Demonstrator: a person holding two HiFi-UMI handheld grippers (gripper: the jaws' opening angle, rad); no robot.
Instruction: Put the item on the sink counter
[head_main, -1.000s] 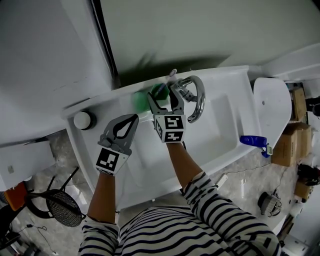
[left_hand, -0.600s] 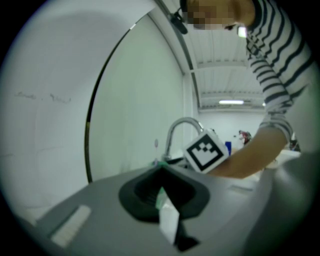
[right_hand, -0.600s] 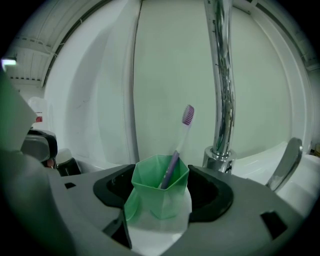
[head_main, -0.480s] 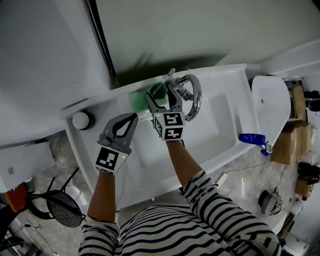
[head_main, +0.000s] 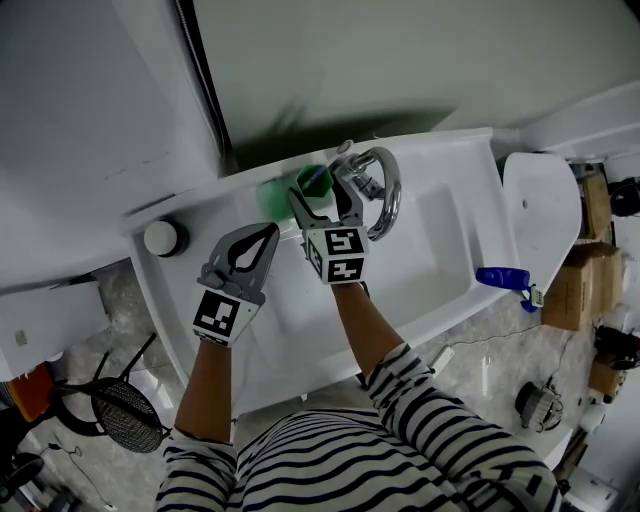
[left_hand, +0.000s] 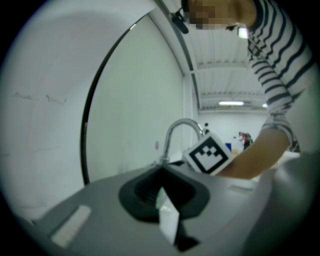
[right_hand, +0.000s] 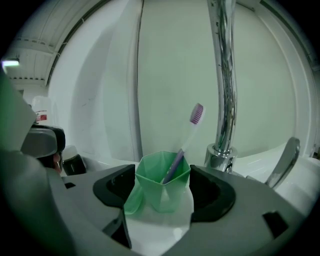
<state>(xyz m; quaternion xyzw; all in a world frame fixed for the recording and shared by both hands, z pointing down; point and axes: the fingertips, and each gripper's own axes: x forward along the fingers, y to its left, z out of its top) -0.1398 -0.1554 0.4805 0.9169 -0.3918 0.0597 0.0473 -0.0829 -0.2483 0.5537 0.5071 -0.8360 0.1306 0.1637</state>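
Green cup (right_hand: 162, 192) w/ a purple-headed toothbrush (right_hand: 186, 137) leaning in it sits at the back edge of the sink counter (head_main: 215, 215), just left of the chrome faucet (head_main: 388, 190). Right gripper (head_main: 320, 184) has its fingers (right_hand: 210, 192) closed on the cup, one pad touching each side. Cup is upright and its base looks to be down on the white ledge. Paler green patch on the ledge right beside the cup, on its left; can't tell if that's tinted light or sth else. Faucet lever (right_hand: 285, 160) sticks out to the right of the spout base.

Left gripper (head_main: 268, 236) hangs over the front-left part of the basin, near the other gripper but not touching it. Its fingers are shut tight, tips together, nothing btw them.

White round cap-like thing (head_main: 163, 238) stands at the counter's left corner, well apart from the cup. Blue object (head_main: 500, 278) shows beyond the sink's right edge. Person wears a black-and-white striped top (head_main: 400, 450), forearms bare.
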